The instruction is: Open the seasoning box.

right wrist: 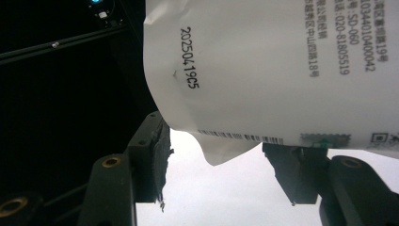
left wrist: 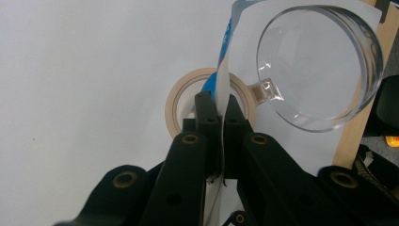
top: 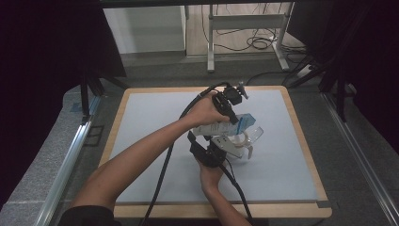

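The left gripper (left wrist: 220, 110) has its jaws pressed together on the edge of a white pouch (left wrist: 225, 70) with blue print, pinching the thin film so the bag hangs from that one seam. In the high view the same gripper (top: 234, 117) comes down over the clear cup (top: 248, 136), and the pouch (top: 226, 125) lies tilted with its blue end toward the cup's rim. That hold looks meant to tip the pouch mouth down over the cup, as a judgement, for pouring.

The right gripper (right wrist: 214, 174) has its jaws spread, and a lower corner of the pouch (right wrist: 263, 70) hangs between them without either pad pressing on it. In the high view this gripper (top: 221, 150) sits just on the person's side of the cup, under the pouch, probably ready to steady or lift the bag's bottom.

The cup, seen in the left gripper view (left wrist: 320, 66), is see-through with a small handle, and nothing shows inside it; whether any contents have come out of the pouch cannot be told. Just beside the cup on the grey table mat (left wrist: 84, 70) lies a roll of tan tape (left wrist: 175, 106), flat, partly hidden behind the left gripper's jaws. The mat sits on a wooden-edged table (top: 301, 136).
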